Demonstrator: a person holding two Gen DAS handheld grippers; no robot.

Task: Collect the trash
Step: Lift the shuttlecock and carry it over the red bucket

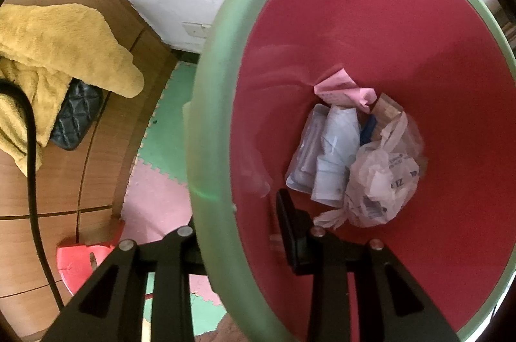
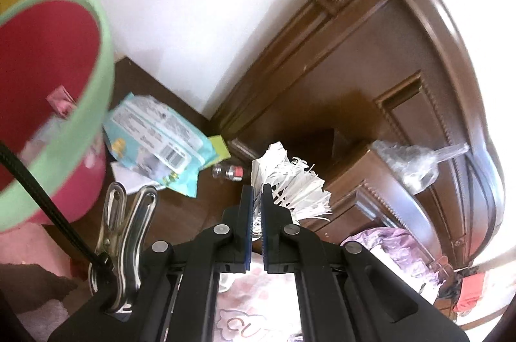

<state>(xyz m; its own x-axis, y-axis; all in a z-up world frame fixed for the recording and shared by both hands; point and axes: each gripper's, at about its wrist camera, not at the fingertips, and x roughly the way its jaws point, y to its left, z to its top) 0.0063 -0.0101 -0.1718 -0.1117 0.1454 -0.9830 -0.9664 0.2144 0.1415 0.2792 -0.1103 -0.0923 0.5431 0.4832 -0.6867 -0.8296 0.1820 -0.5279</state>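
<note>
A: The left tongs' point(image 1: 238, 232) outer finger sits behind the green-rimmed red plastic bin's point(image 1: 206, 148) wall, hidden.

B: The crumpled clear plastic bag's point(image 1: 383, 180) printed label is too small to read.

A: In the right view, that bin point(image 2: 90, 103) blurs and its left side is cut off.
</note>
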